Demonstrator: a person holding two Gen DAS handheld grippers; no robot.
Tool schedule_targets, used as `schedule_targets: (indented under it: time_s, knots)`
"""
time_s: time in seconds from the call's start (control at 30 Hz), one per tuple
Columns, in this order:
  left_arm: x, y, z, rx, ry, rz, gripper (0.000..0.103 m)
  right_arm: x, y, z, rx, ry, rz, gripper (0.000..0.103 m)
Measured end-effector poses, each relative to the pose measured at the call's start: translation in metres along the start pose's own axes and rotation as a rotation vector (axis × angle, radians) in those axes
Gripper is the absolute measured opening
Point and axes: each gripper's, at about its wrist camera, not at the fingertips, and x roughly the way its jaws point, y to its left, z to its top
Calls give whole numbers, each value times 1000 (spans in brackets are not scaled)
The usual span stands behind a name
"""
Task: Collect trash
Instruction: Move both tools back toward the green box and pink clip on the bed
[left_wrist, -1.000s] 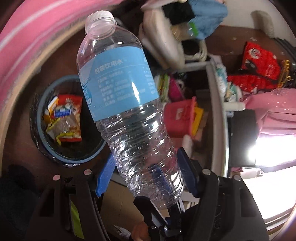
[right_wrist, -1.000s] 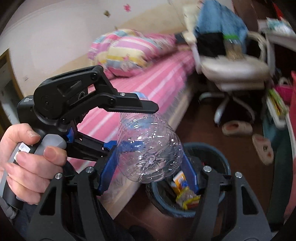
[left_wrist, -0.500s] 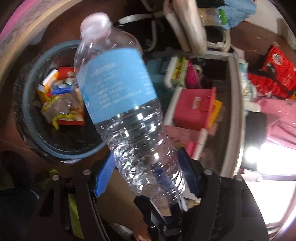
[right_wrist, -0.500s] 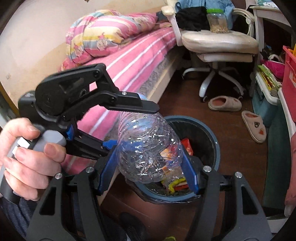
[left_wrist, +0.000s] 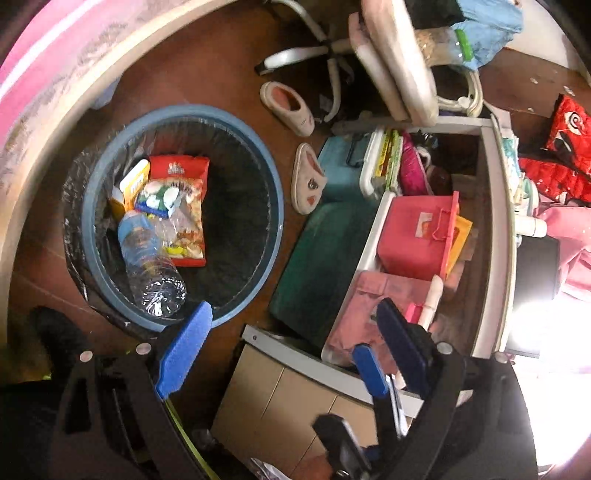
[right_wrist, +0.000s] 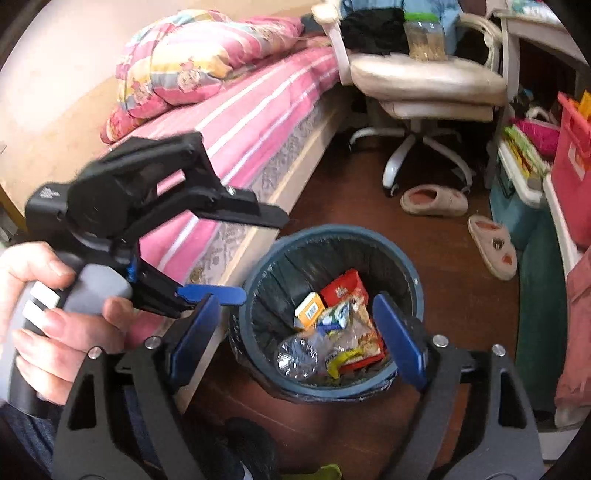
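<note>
Bottle (left_wrist: 151, 264) lies in trash bin (left_wrist: 258, 177), on snack bag (left_wrist: 186, 206), beside yellow carton (left_wrist: 133, 182). Left hand-held gripper (left_wrist: 291, 343) and right hand-held gripper (right_wrist: 297, 334): jaws opening, nothing between them. Release step: open fully, lift straight up clear of bin rim, avoid snagging liner. Bottle label pale blue; print on it and on bag unreadable.

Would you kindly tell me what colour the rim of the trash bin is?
The trash bin's rim is blue, around a black liner; the left wrist view shows it best.
</note>
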Motion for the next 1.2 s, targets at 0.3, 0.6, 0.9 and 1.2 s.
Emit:
schedule_targets:
  time_s: [0.3,0.6,0.9,1.2]
  knots:
    - [-97,-25,-23,80,-269,-131,88,-44,64,34,-126,-131,95,91]
    - [-272,-7,-44,121,-603,-241,90,-72,172,83,-252,-262,243,95]
    - [-422,91,-56,52,-898,47,91,-13,301,131,-326,-269,386,96]
    - [-475,216,3,-159,-942,-5,91,123,416,152,-451,-179,457,96]
